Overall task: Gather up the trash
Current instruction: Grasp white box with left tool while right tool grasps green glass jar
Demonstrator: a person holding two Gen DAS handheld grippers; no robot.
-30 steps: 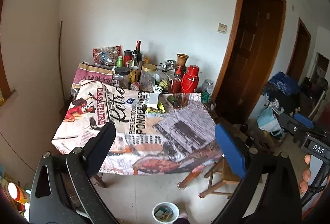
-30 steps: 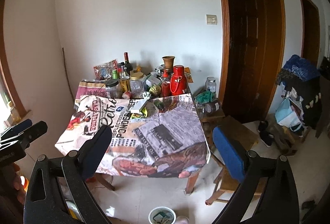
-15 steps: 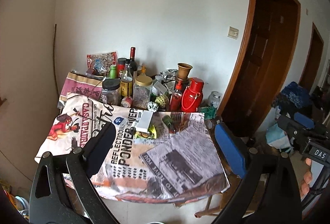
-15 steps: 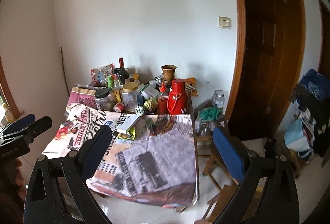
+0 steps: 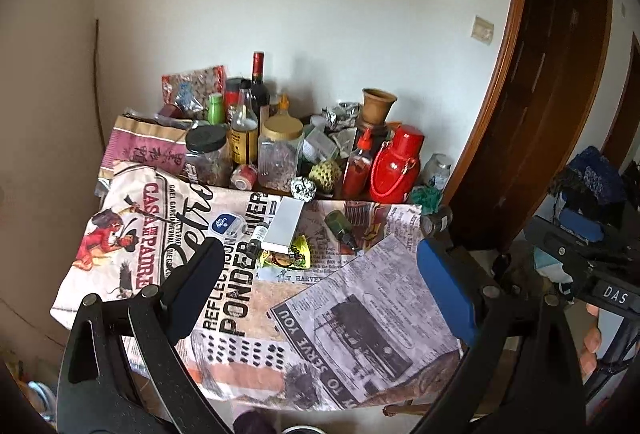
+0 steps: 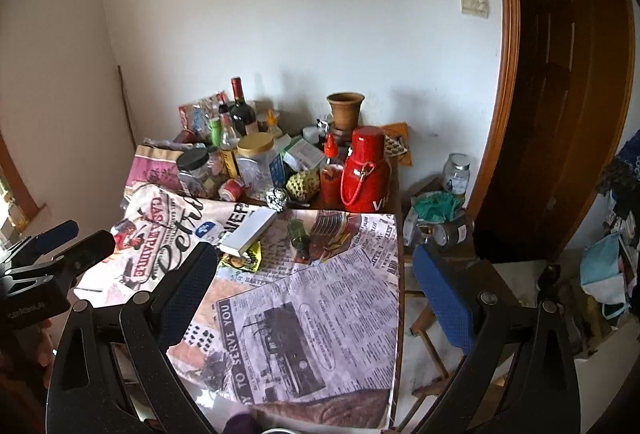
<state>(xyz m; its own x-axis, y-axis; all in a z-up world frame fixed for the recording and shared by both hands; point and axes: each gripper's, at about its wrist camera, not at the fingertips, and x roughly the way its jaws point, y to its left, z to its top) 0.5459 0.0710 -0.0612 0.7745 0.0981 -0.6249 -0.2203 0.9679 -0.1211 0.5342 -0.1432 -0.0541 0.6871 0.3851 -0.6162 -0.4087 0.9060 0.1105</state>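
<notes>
Loose trash lies mid-table on a printed cloth (image 5: 352,318): a white flat box (image 5: 285,224) (image 6: 249,229), a yellow-green wrapper (image 5: 285,257) (image 6: 241,259), a small green bottle (image 5: 340,226) (image 6: 298,233), a blue-and-white packet (image 5: 225,225) (image 6: 208,229) and a foil ball (image 5: 303,188) (image 6: 277,198). My left gripper (image 5: 320,286) hovers open in front of the table, nothing between its fingers. My right gripper (image 6: 316,290) is likewise open and empty, short of the items. Each gripper also shows at the other view's edge.
Jars, bottles, a red flask (image 5: 394,164) (image 6: 365,174) and a clay pot (image 5: 378,105) crowd the table's back against the wall. A wooden stool (image 6: 448,262) with jars stands right of the table, beside a dark door (image 6: 560,82). Clothes and bags pile at far right.
Both grippers have moved in closer to the table and slightly up; the table fills more of each view, and the floor bin has dropped almost out of view. Jaws stayed open.
</notes>
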